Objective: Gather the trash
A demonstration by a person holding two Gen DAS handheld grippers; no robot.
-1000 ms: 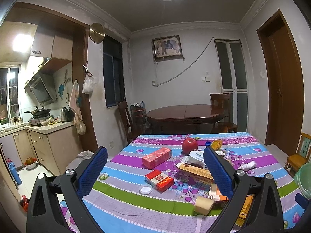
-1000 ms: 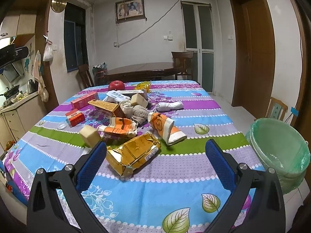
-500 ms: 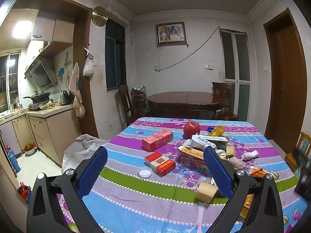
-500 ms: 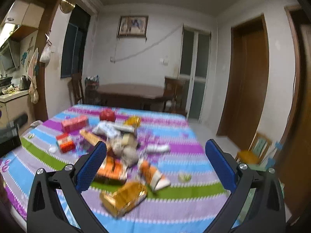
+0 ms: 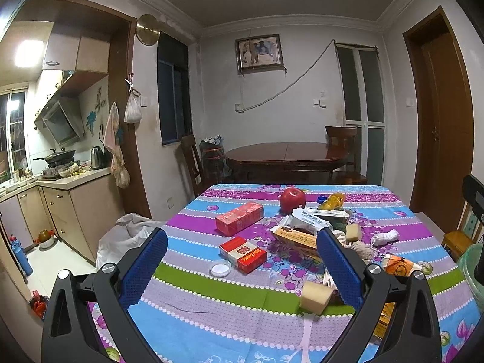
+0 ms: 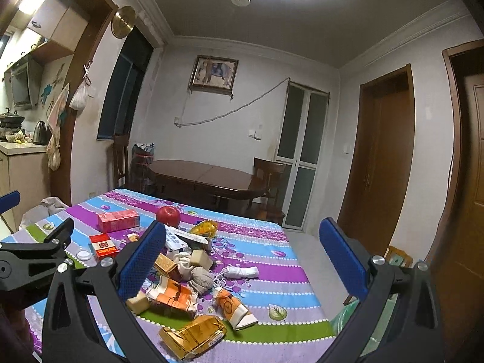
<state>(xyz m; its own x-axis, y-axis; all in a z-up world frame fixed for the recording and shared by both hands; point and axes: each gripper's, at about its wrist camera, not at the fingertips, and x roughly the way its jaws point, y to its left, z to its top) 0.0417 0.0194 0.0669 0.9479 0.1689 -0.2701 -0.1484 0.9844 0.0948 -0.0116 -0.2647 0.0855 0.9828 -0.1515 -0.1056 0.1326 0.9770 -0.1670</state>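
Observation:
A table with a striped floral cloth [image 5: 211, 299] [image 6: 272, 242] holds scattered trash: a gold wrapper [image 6: 193, 334], orange-and-white wrappers [image 6: 172, 295] [image 6: 234, 305], a crumpled white tissue [image 6: 242, 270] [image 5: 385, 236], tan blocks [image 5: 314, 296] [image 6: 201, 257], a yellow box [image 5: 298, 236] and a white pack [image 5: 311, 216]. A green-lined bin [image 6: 372, 332] [image 5: 475, 272] stands at the table's right. My left gripper [image 5: 242, 267] is open and empty above the near left of the table. My right gripper [image 6: 242, 260] is open and empty above the trash pile.
A red apple [image 5: 292, 199] [image 6: 168, 215], a pink box [image 5: 239, 217] [image 6: 118, 220], a red-and-white pack [image 5: 243, 254] [image 6: 103, 245] and a white lid [image 5: 220, 269] also lie on the cloth. A wooden table [image 5: 284, 154] and chairs stand behind. Kitchen counter [image 5: 72, 181] lies left.
Both grippers have risen and drawn back from the table. The right view has swung up and left, so the trash pile sits lower and the bin is at the frame's lower right.

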